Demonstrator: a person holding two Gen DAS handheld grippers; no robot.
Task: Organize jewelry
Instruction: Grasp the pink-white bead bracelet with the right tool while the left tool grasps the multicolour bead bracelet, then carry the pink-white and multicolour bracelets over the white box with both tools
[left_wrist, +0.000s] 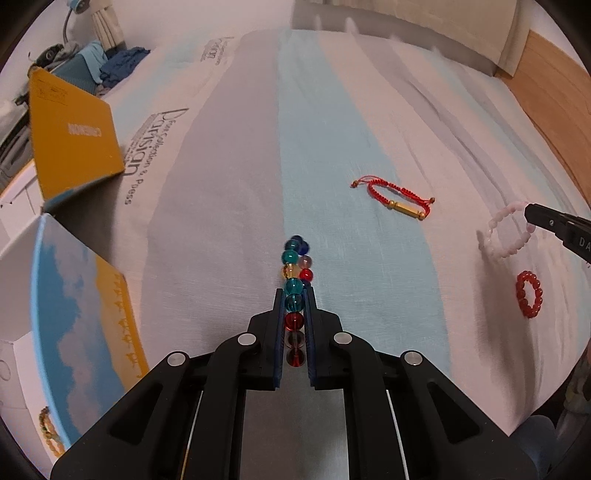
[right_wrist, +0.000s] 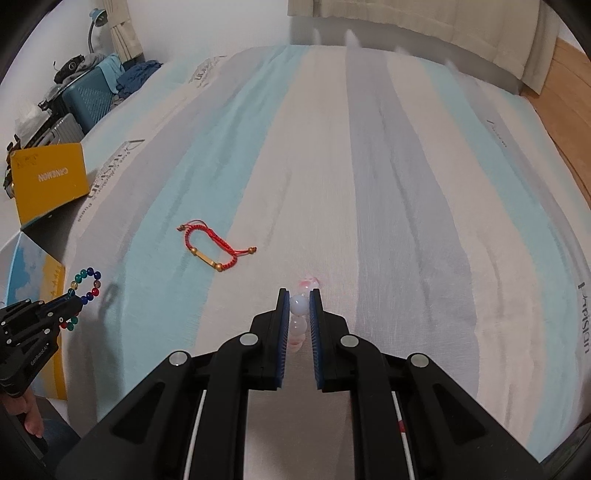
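Observation:
My left gripper (left_wrist: 294, 293) is shut on a multicoloured glass-bead bracelet (left_wrist: 295, 269) and holds it above the striped bed; it also shows in the right wrist view (right_wrist: 85, 288). My right gripper (right_wrist: 299, 295) is shut on a pale pink bead bracelet (right_wrist: 298, 306), seen in the left wrist view (left_wrist: 508, 230) lifted off the sheet. A red cord bracelet with a gold bar (left_wrist: 397, 195) lies on the sheet between them. A small red bead bracelet (left_wrist: 529, 294) lies at the right.
An open box with a sky-print interior (left_wrist: 70, 314) stands at the left bed edge, a woven bracelet (left_wrist: 50, 434) inside it. Its yellow lid (left_wrist: 74, 136) rests behind. Suitcases and clothes (right_wrist: 88, 88) stand far left. Wooden floor (left_wrist: 554, 92) lies right.

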